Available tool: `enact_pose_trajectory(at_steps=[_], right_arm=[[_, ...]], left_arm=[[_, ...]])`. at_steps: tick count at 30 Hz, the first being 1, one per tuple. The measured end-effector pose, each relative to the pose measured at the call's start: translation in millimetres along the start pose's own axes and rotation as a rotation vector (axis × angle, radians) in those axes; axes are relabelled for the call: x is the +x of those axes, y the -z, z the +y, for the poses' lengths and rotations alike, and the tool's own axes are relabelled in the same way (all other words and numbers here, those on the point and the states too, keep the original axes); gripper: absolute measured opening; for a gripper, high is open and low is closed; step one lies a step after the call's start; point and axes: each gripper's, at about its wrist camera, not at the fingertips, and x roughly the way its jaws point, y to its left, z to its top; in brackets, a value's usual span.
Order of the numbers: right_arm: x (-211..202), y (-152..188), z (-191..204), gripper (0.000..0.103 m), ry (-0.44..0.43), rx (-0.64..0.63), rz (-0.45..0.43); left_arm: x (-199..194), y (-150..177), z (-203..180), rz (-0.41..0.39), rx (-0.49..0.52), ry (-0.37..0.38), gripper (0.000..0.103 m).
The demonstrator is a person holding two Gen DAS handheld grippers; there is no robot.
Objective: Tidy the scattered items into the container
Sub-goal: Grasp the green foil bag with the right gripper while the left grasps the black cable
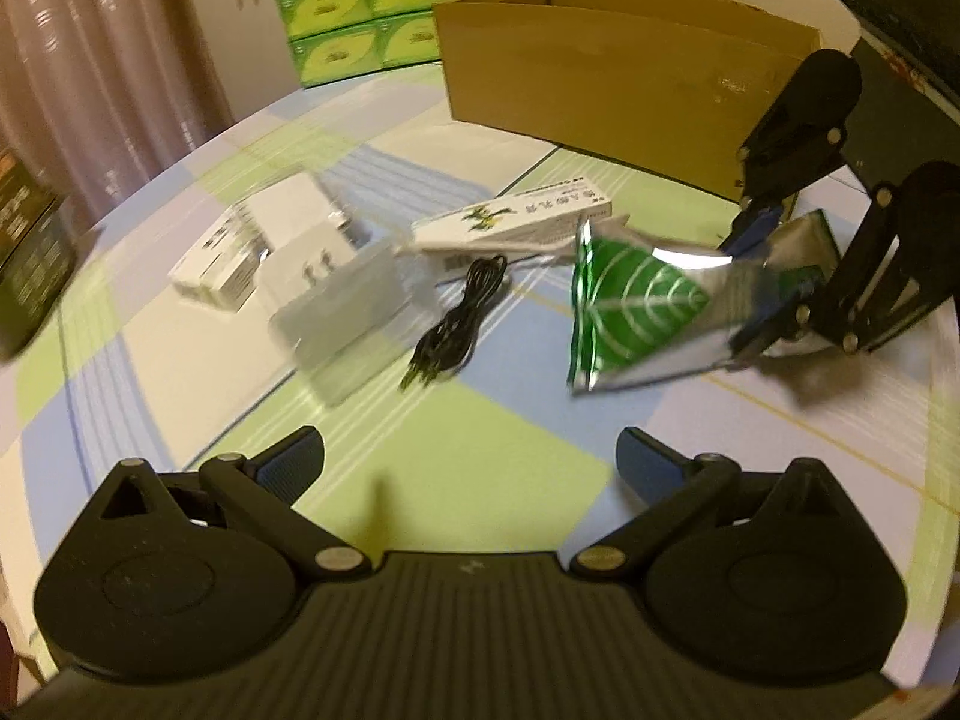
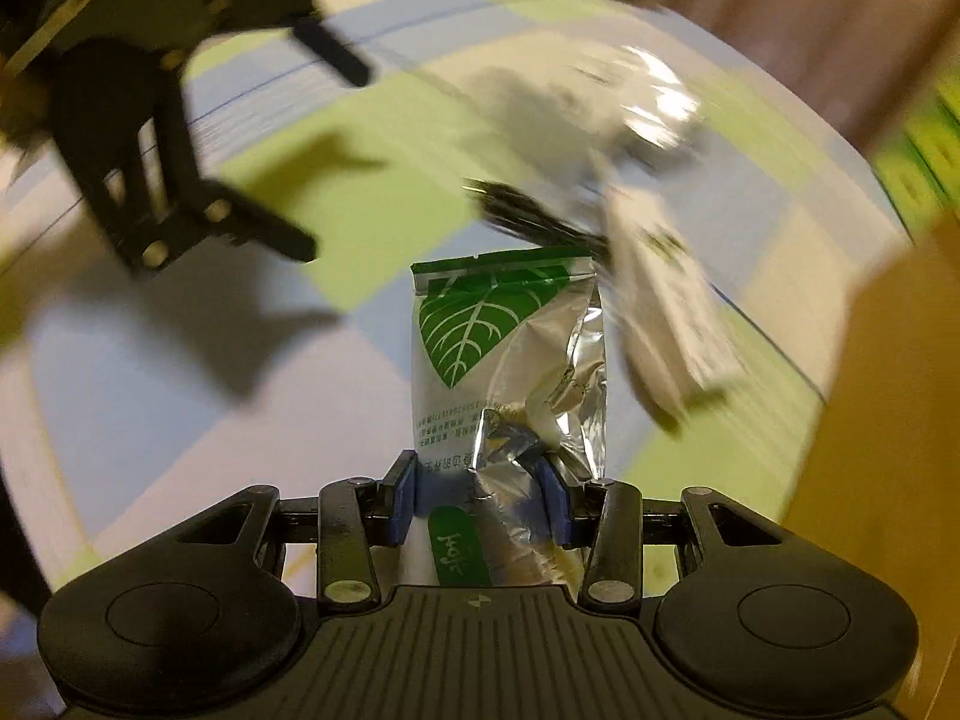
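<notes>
My right gripper (image 2: 480,486) is shut on the bottom of a silver foil pouch with a green leaf print (image 2: 504,348), and holds it off the table. In the left wrist view the same pouch (image 1: 642,306) hangs from the right gripper (image 1: 756,282) in front of the open cardboard box (image 1: 600,78). My left gripper (image 1: 471,456) stands open over the checked tablecloth with nothing between its fingers. On the cloth lie a coiled black cable (image 1: 462,312), a long white carton with a plant print (image 1: 516,222), a clear plastic case (image 1: 348,324) and small white boxes (image 1: 252,246).
A stack of green cartons (image 1: 360,0) stands behind the table at the back. A dark box (image 1: 30,252) sits at the table's left edge. The cardboard box's wall (image 2: 870,420) fills the right side of the right wrist view. That view is blurred.
</notes>
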Motion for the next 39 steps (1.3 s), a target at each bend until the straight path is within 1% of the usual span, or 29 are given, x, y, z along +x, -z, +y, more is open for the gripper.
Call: enact_pose_trajectory(at_steps=[2,4,6,8,10,13,14,16,17,18,19,20,21,22,23,26,29,32,33,34,35,36,37,39], right_arm=[[-1,3,-12,0.04,0.02,0.082,-0.013],[-3,7,-20,0.039,0.037,0.145,-0.035],[-8,9,-27,0.039,0.041,0.183,-0.062],[-11,10,-31,0.039,0.036,0.208,-0.08],[-14,12,-33,0.039,0.031,0.219,-0.091],[-17,14,-35,0.039,0.025,0.238,-0.101],[-16,14,-36,0.039,0.023,0.243,-0.104],[-19,17,-34,0.039,0.018,0.251,-0.11],[-18,17,-35,0.039,0.016,0.252,-0.112],[-18,18,-35,0.039,0.014,0.254,-0.115],[-18,18,-35,0.039,0.011,0.257,-0.117],[-16,19,-36,0.039,0.009,0.259,-0.119],[-16,19,-37,0.039,0.008,0.26,-0.12],[-16,20,-37,0.039,0.007,0.263,-0.121],[-16,20,-37,0.039,0.007,0.265,-0.123],[-16,22,-37,0.039,0.009,0.263,-0.124],[-19,25,-33,0.039,0.006,0.262,-0.124],[-25,31,-29,0.039,-0.016,0.283,-0.127],[-27,33,-27,0.039,-0.022,0.288,-0.127],[-29,35,-26,0.039,-0.026,0.289,-0.128],[-30,37,-24,0.039,-0.025,0.287,-0.129],[-31,38,-22,0.039,-0.023,0.28,-0.131],[-32,40,-20,0.041,-0.017,0.272,-0.137],[-34,42,-19,0.054,-0.005,0.276,-0.143]], left_arm=[[12,-9,-1,0.001,0.028,0.015,0.102],[24,-18,-3,0.006,0.053,0.031,0.099],[38,-26,-4,0.019,0.077,0.058,0.09],[50,-34,-4,0.028,0.096,0.068,0.085],[61,-39,-2,0.039,0.108,0.059,0.082],[75,-46,2,0.058,0.095,0.062,0.071],[79,-48,3,0.066,0.093,0.062,0.065],[84,-51,6,0.069,0.079,0.077,0.062],[86,-52,8,0.071,0.065,0.081,0.056],[87,-54,9,0.071,0.051,0.082,0.047],[88,-55,10,0.072,0.04,0.078,0.043],[88,-55,9,0.076,0.033,0.073,0.035],[86,-56,8,0.084,0.033,0.066,0.03],[85,-56,5,0.093,0.043,0.053,0.021],[82,-56,1,0.106,0.056,0.044,0.018],[70,-49,-10,0.156,0.047,0.039,0.018],[50,-36,-25,0.212,-0.003,0.039,0.018],[33,-23,-39,0.251,-0.045,0.05,0.019],[29,-21,-43,0.254,-0.053,0.047,0.022],[26,-19,-46,0.251,-0.057,0.039,0.03],[23,-18,-49,0.243,-0.057,0.026,0.047],[22,-18,-51,0.233,-0.05,0.018,0.053],[22,-18,-53,0.227,-0.044,0.012,0.053],[26,-21,-54,0.229,-0.041,0.003,0.053]])
